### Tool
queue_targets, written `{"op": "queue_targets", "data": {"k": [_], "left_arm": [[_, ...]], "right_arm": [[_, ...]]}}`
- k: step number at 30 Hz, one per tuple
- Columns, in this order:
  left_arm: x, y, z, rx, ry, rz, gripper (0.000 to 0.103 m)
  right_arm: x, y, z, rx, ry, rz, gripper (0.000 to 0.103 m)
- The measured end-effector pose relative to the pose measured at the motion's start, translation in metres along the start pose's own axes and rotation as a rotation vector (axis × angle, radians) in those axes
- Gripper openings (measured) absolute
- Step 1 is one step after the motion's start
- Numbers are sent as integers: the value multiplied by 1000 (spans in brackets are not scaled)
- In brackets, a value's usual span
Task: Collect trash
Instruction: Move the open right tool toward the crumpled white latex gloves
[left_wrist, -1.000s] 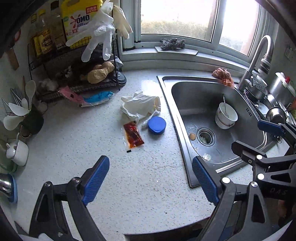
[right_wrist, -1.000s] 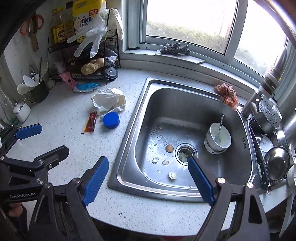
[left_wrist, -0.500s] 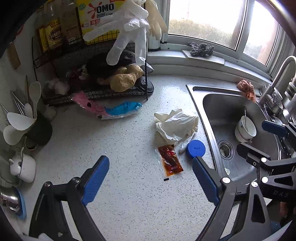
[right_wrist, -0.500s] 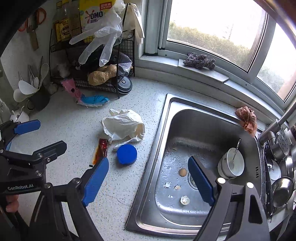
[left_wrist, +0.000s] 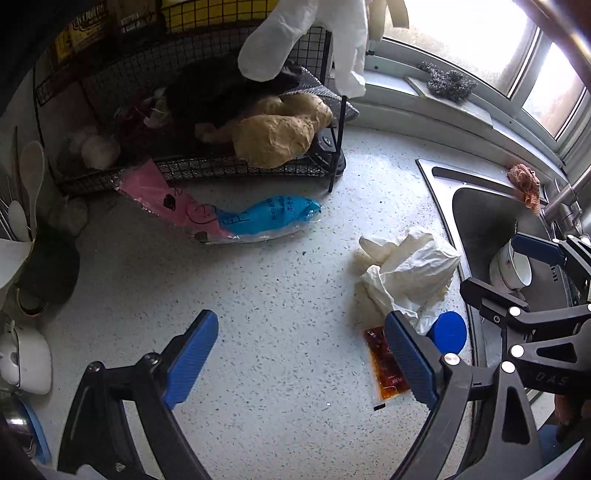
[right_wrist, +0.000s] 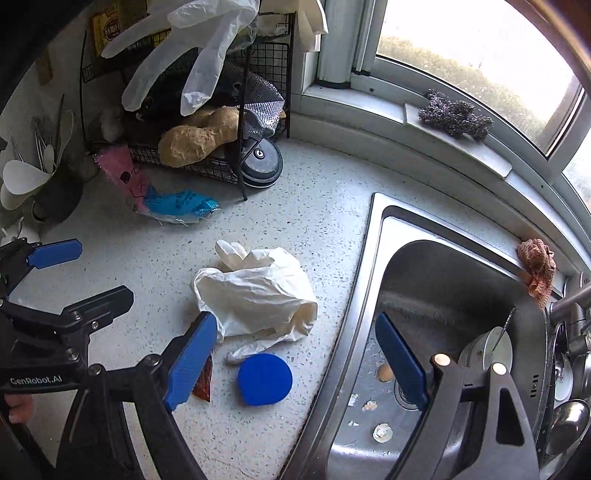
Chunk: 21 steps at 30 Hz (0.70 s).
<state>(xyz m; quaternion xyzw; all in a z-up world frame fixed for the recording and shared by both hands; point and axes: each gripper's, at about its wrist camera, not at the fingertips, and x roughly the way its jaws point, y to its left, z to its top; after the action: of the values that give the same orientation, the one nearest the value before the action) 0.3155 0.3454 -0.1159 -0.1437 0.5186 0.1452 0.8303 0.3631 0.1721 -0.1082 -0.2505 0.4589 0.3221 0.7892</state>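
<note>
Litter lies on the speckled counter beside the sink: a crumpled white glove (left_wrist: 406, 273) (right_wrist: 258, 291), a round blue lid (left_wrist: 448, 330) (right_wrist: 264, 378), a red sauce packet (left_wrist: 384, 369) (right_wrist: 205, 380) and a pink-and-blue wrapper (left_wrist: 236, 218) (right_wrist: 166, 201). Eggshell bits (right_wrist: 380, 432) sit in the sink basin. My left gripper (left_wrist: 301, 358) hangs open over bare counter, its right finger covering part of the sauce packet. My right gripper (right_wrist: 295, 360) is open above the blue lid and the glove's lower edge. Neither touches anything.
A black wire rack (left_wrist: 207, 170) with ginger (left_wrist: 277, 136) stands at the back, white gloves (right_wrist: 192, 51) hanging from it. The steel sink (right_wrist: 354, 332) holds a bowl (right_wrist: 487, 350). A utensil pot (left_wrist: 48, 266) and white teapot (left_wrist: 26, 358) stand left.
Both grippers have travelled left and lower, away from the sink and over the counter litter. The glove, lid and packet now look larger and closer. Jaws unchanged.
</note>
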Motion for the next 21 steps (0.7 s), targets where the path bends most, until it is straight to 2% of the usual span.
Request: {"op": "queue_targets", "data": {"k": [4, 10, 16, 17, 19, 21], "left_arm": [[23, 12, 7, -3, 44, -7, 90], [43, 24, 14, 33, 75, 28, 90], [55, 35, 20, 74, 86, 23, 90], [56, 36, 23, 88, 83, 20, 90], [57, 37, 27, 124, 76, 19, 90], [58, 36, 31, 170, 73, 19, 90]], "right_arm": [[29, 7, 14, -38, 49, 15, 87], [65, 15, 23, -56, 137, 38, 87], [80, 26, 24, -26, 180, 82, 86], [80, 27, 24, -19, 181, 88, 85], [82, 29, 24, -14, 184, 93, 72], [83, 31, 23, -11, 190, 97, 64]]}}
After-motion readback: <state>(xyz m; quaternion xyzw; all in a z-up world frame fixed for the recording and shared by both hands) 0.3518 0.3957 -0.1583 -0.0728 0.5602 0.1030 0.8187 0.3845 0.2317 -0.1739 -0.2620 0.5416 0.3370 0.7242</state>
